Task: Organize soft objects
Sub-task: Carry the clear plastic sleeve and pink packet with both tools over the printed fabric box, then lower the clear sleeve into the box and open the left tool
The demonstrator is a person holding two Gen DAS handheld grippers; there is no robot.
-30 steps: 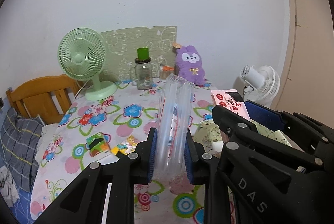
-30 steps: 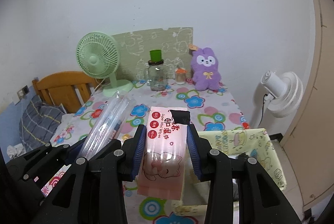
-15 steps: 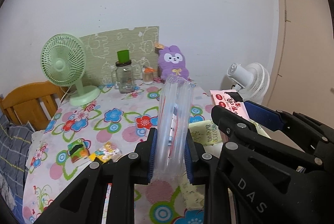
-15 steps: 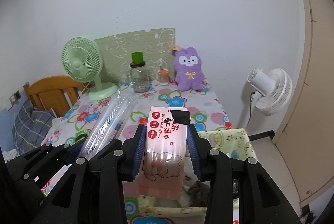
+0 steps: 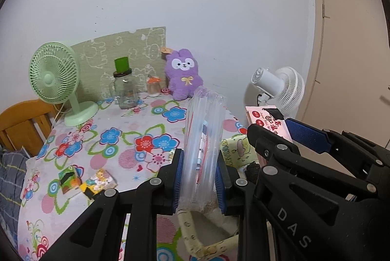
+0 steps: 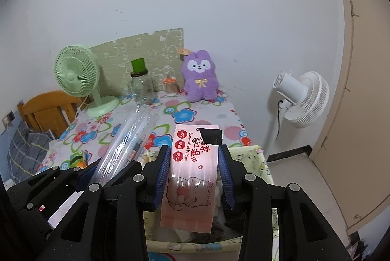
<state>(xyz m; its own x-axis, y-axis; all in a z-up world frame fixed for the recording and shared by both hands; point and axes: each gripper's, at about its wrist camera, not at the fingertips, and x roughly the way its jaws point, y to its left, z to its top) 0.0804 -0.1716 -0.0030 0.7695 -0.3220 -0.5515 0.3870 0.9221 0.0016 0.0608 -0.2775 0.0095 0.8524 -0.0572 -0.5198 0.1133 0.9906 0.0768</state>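
My left gripper [image 5: 198, 178] is shut on a clear plastic sleeve of stacked cups [image 5: 203, 139], held upright above the yellow fabric basket [image 5: 195, 234]. My right gripper [image 6: 193, 178] is shut on a pink pack of wet wipes [image 6: 192, 178], held over the same basket [image 6: 258, 156]. The cup sleeve shows at the left of the right wrist view [image 6: 126, 141], the wipes pack at the right of the left wrist view [image 5: 268, 121]. A purple plush bunny [image 5: 183, 73] sits at the table's far edge against the wall.
A floral-cloth table [image 5: 109, 136] holds a green desk fan [image 5: 54, 78], a glass jar with a green lid [image 5: 124, 88], a small bottle [image 5: 153, 87] and two small packs [image 5: 84, 181]. A white floor fan [image 6: 299, 97] stands right; a wooden headboard [image 5: 22, 122] left.
Both grippers have pulled back and risen a little with their loads. The table looks farther away and more of the basket shows below them.
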